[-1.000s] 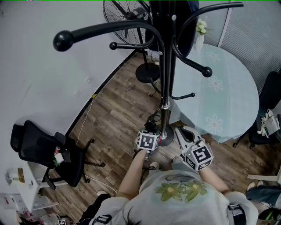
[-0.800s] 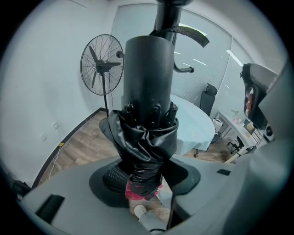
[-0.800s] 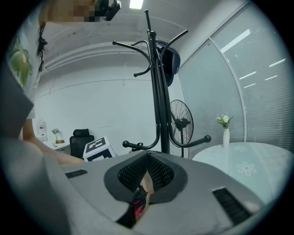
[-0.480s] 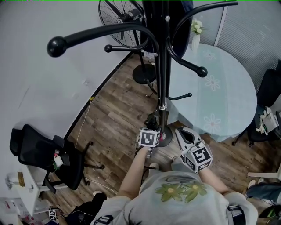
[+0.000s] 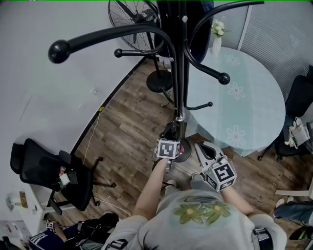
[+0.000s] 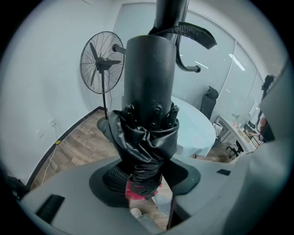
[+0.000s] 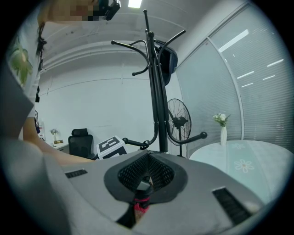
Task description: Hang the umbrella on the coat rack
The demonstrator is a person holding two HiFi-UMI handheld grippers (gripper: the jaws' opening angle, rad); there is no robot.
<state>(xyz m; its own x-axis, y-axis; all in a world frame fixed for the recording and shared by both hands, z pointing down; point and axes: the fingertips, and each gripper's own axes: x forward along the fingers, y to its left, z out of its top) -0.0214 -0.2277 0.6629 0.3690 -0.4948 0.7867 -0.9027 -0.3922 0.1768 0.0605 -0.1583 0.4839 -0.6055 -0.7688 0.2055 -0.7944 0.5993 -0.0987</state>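
A black coat rack stands in front of me, its pole (image 5: 180, 73) carrying curved ball-tipped hooks (image 5: 58, 51). My left gripper (image 5: 170, 135) is close to the pole's foot and angled downward, shut on a folded black umbrella (image 5: 171, 131). In the left gripper view the umbrella (image 6: 149, 92) fills the centre, its bunched canopy pinched between the jaws of the left gripper (image 6: 144, 172). Its strap (image 6: 195, 35) sticks out at the top, with the pole (image 6: 171, 11) right behind. My right gripper (image 5: 201, 146) hovers to the right, and the right gripper (image 7: 144, 178) looks shut and empty, facing the rack (image 7: 156, 92).
A round table (image 5: 249, 97) with a pale floral cloth and a vase (image 5: 216, 41) stands right of the rack. A pedestal fan (image 5: 132, 22) is behind it. A black office chair (image 5: 44, 171) sits at the left by the wall, and another chair (image 5: 298, 102) at the right.
My left gripper, still holding the umbrella, has edged a little closer to the rack's pole. The right gripper has kept its place.
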